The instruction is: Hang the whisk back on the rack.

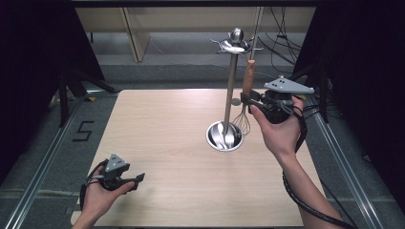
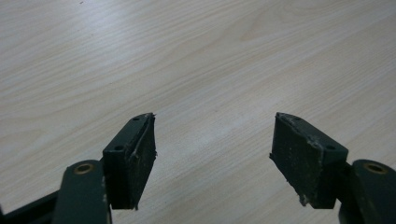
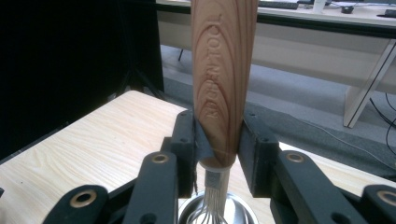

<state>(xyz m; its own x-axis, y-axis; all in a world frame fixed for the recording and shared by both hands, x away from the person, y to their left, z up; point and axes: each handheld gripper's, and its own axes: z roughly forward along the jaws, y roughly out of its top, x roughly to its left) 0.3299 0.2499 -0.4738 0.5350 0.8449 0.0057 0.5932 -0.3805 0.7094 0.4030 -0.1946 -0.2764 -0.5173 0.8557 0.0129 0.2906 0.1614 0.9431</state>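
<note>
A whisk with a wooden handle (image 1: 248, 76) and wire head (image 1: 242, 122) hangs upright beside a metal utensil stand (image 1: 230, 90). My right gripper (image 1: 249, 99) is shut on the lower end of the handle (image 3: 223, 79), its two jaws pressing it from both sides, with the wires (image 3: 214, 196) dropping below over the stand's round steel base (image 1: 224, 136). The stand's hooked top (image 1: 235, 44) sits just left of the handle's tip. My left gripper (image 1: 138, 179) rests low at the near left of the table, open, with bare wood between its pads (image 2: 135, 158).
The light wooden table (image 1: 167, 129) stands on a grey floor with metal rails (image 1: 43, 157) along both sides. Black curtains flank it. Cables (image 1: 305, 200) trail from the right hand toward the near right corner. A pale bench (image 3: 303, 42) stands behind.
</note>
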